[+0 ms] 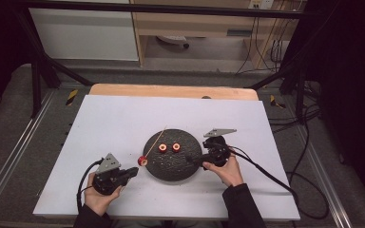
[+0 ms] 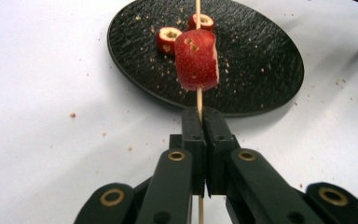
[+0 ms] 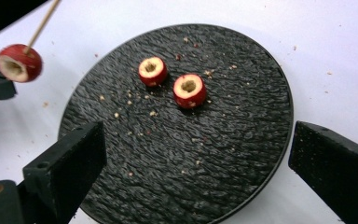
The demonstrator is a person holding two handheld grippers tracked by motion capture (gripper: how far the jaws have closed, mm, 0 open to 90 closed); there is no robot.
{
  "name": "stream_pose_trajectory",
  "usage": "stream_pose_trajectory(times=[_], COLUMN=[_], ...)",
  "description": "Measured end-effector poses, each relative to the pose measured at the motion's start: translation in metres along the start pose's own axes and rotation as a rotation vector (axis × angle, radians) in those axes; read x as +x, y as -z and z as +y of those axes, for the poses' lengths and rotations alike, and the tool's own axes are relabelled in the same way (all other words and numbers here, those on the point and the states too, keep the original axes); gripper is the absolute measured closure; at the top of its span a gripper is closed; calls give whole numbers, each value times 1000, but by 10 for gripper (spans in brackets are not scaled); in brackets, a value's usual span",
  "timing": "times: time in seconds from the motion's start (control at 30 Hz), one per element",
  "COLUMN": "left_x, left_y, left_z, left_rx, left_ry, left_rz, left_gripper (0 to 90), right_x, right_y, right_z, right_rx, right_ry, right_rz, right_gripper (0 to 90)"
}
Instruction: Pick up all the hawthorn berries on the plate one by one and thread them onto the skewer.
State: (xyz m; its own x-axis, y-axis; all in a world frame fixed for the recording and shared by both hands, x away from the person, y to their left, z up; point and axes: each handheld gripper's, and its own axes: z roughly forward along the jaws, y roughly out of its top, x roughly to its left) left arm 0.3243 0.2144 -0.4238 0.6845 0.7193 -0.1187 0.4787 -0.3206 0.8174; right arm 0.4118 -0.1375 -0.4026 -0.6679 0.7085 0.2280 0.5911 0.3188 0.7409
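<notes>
I sit at a table covered by a white sheet (image 1: 123,118), a gripper in each hand. My left gripper (image 1: 132,172) is near the front edge, left of centre, its jaws clamped tight on a thin wooden skewer (image 2: 198,100). One red fruit piece (image 2: 197,59) is threaded on the skewer, just beyond the jaws and just outside the left rim of a round black plate (image 1: 171,168). The skewer slants up and away over the plate's left rim; in the left gripper view its far tip is cut off by the top of the picture.

My right gripper (image 1: 196,161) is at the plate's right rim with its jaws spread wide and holding nothing; between them, in the right gripper view, lie two more cored red fruit pieces (image 3: 152,71) (image 3: 189,90), close side by side on the far half of the plate. That makes three pieces in all, one skewer, one plate. Small crumbs are scattered over the plate and sheet, too fine to count.

The sheet is bare towards its far edge and both far corners, leaving wide open room there. The near half of the plate is also free.
</notes>
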Motion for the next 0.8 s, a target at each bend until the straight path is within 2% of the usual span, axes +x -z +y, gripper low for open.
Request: stream_pose_trajectory(times=[0.2, 0.53, 0.67, 0.8], left_x=[3, 12, 13, 13], left_y=[1, 4, 4, 4], left_z=[-6, -12, -13, -13], left_rx=[8, 17, 20, 23], left_ry=[-9, 15, 13, 14], left_rz=[-3, 4, -1, 1], left_gripper=[885, 885, 885, 885], right_x=[-1, 7, 10, 12], right_y=[-6, -26, -36, -48], right_z=[12, 38, 48, 55], right_rx=[76, 157, 207, 251], right_ry=[48, 112, 151, 161], right_rz=[-40, -50, -63, -59], right_gripper=[63, 100, 127, 162])
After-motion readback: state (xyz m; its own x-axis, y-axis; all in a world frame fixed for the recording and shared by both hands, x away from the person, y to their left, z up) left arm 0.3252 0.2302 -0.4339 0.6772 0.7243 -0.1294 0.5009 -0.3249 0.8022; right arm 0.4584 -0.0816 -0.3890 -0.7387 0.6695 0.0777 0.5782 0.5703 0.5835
